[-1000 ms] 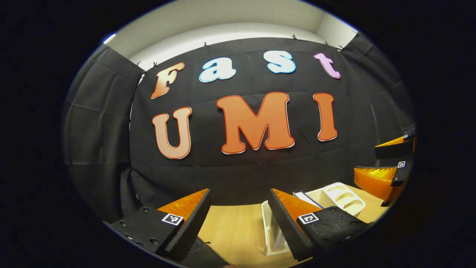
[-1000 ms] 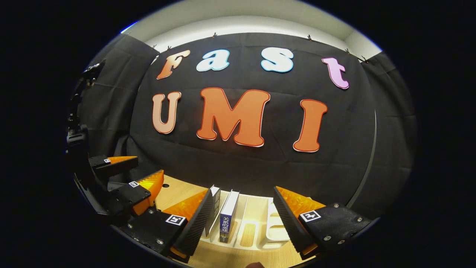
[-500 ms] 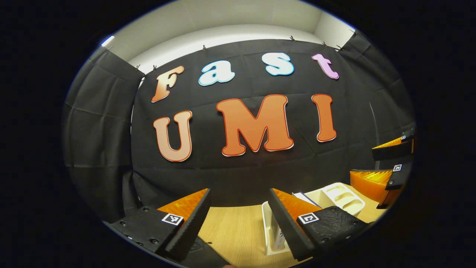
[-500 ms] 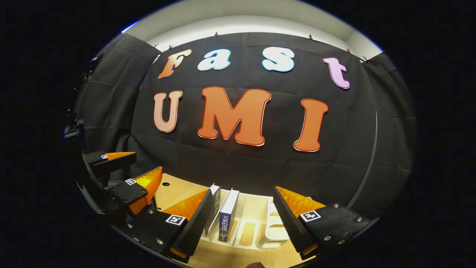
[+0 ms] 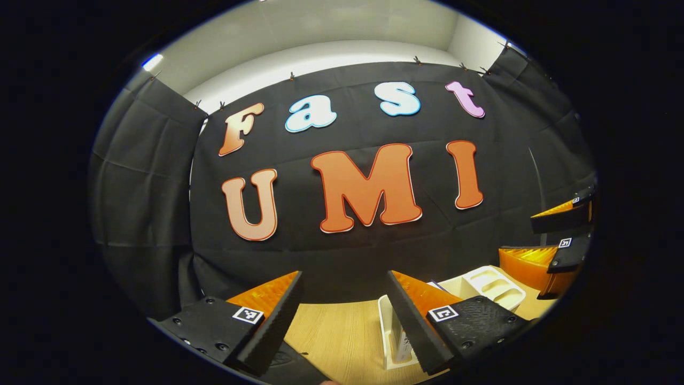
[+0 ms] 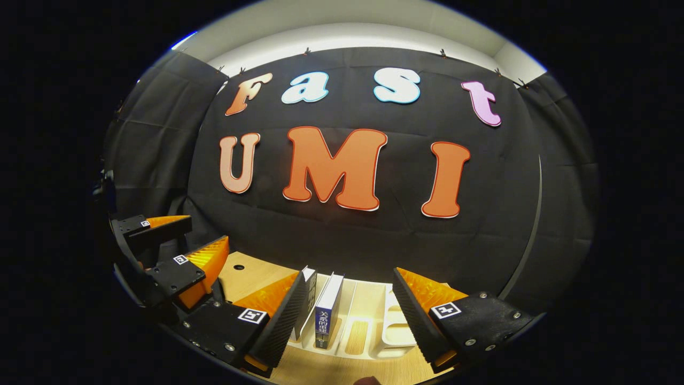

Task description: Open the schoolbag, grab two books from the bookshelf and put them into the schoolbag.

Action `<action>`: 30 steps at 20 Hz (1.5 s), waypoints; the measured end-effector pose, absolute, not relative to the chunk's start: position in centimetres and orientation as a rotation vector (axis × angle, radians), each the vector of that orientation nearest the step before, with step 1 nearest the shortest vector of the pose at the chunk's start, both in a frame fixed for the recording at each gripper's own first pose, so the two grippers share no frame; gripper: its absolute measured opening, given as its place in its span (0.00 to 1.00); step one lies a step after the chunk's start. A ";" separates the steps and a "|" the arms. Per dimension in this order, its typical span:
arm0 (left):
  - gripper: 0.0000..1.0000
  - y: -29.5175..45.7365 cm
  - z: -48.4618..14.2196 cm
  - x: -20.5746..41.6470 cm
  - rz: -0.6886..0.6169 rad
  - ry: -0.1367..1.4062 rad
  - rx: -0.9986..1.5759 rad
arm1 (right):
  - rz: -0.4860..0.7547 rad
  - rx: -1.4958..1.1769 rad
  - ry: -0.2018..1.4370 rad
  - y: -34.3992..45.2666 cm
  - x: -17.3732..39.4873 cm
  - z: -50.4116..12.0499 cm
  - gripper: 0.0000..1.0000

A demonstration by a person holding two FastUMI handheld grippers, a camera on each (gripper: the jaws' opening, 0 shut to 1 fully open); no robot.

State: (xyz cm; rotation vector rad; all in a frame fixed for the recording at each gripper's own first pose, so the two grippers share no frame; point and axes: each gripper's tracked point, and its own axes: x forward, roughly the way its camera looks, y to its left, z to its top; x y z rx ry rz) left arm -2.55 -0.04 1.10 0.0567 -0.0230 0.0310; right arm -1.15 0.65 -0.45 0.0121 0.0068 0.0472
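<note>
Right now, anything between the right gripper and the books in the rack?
Nothing visible. The right gripper has its jaws open, and the two books stand upright in the white bookshelf straight ahead between them. The left gripper sits off to the side, clear of that path.

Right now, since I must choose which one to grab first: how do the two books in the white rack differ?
The left book is partly hidden behind the right tongs, while the right book shows its whole spine. The right book's spine is blue low down and white above; the left book looks pale grey. Both stand on end in neighbouring slots of the white rack, ahead of the open tongs.
</note>
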 end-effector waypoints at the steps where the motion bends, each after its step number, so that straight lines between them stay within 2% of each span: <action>1: 0.96 -0.1 1.1 -2.6 0.029 -0.023 0.058 | 0.045 0.013 0.005 0.6 -1.2 -0.4 0.95; 12: 0.96 0.8 1.1 -1.9 0.049 -0.024 0.084 | 0.027 0.026 0.011 -0.2 -0.8 -0.8 0.95; 17: 0.96 2.8 -1.7 -1.9 0.103 0.063 0.095 | 0.019 0.029 0.015 -1.0 -0.6 -1.2 0.95; 22: 0.96 4.2 -4.2 -3.2 0.133 0.101 0.211 | 0.028 0.016 0.049 -1.9 0.0 -2.7 0.95; 30: 0.96 7.5 -10.1 -7.6 0.191 0.230 0.393 | 0.060 0.007 0.062 -2.9 1.5 -4.3 0.95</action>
